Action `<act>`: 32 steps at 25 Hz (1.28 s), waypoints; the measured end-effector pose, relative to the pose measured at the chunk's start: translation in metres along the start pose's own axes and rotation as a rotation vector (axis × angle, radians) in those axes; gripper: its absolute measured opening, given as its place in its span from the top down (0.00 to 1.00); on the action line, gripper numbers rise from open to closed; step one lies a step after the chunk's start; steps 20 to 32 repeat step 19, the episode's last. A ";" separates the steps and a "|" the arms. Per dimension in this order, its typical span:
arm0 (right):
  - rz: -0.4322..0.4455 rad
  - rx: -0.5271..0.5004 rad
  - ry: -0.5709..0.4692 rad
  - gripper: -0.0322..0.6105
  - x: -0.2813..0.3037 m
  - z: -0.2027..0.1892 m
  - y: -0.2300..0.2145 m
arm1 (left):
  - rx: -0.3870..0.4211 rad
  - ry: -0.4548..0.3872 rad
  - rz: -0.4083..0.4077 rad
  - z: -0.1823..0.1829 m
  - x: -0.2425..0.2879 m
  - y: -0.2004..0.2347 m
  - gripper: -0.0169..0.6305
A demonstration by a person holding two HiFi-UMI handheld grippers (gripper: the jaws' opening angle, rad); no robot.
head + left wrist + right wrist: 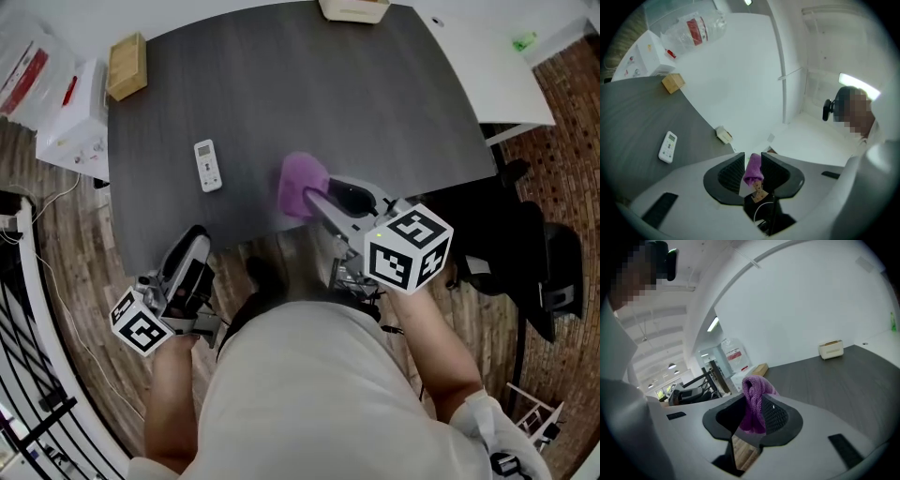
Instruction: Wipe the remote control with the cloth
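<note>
The white remote control [208,165] lies flat on the dark grey table [375,103], near its left front part; it also shows at the left of the left gripper view [668,146]. My right gripper [309,195] is shut on the purple cloth [300,183], bunched between its jaws [757,411] and held just over the table's front edge, to the right of the remote. My left gripper [194,242] hangs off the table's front left corner. Its jaws [752,164] stand a narrow gap apart with nothing in them; the cloth shows through the gap beyond them.
A wooden block [127,66] sits at the table's far left corner and a cream box [354,9] at its far edge. White boxes [70,122] stand left of the table, a white table [487,66] to the right, a black chair [525,253] below it.
</note>
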State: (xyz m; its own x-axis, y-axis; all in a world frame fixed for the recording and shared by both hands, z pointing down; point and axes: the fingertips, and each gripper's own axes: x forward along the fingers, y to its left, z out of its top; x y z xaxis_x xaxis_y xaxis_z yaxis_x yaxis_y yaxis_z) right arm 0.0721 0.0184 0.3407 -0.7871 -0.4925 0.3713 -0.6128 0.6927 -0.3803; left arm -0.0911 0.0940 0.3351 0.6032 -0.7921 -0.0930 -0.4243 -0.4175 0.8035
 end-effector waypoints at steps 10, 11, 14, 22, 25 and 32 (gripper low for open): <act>0.068 0.073 -0.076 0.79 -0.110 -0.017 0.000 | -0.115 -0.192 -0.182 -0.066 -0.001 -0.116 0.80; 0.073 0.083 -0.082 0.79 -0.118 -0.021 0.000 | -0.111 -0.202 -0.186 -0.072 -0.003 -0.124 0.80; 0.087 0.104 -0.092 0.79 -0.139 -0.031 0.001 | -0.104 -0.228 -0.192 -0.090 -0.010 -0.146 0.80; 0.107 0.143 -0.098 0.79 -0.168 -0.050 0.009 | -0.094 -0.239 -0.194 -0.119 -0.026 -0.173 0.79; 0.107 0.143 -0.098 0.79 -0.168 -0.050 0.009 | -0.094 -0.239 -0.194 -0.119 -0.026 -0.173 0.79; 0.107 0.143 -0.098 0.79 -0.168 -0.050 0.009 | -0.094 -0.239 -0.194 -0.119 -0.026 -0.173 0.79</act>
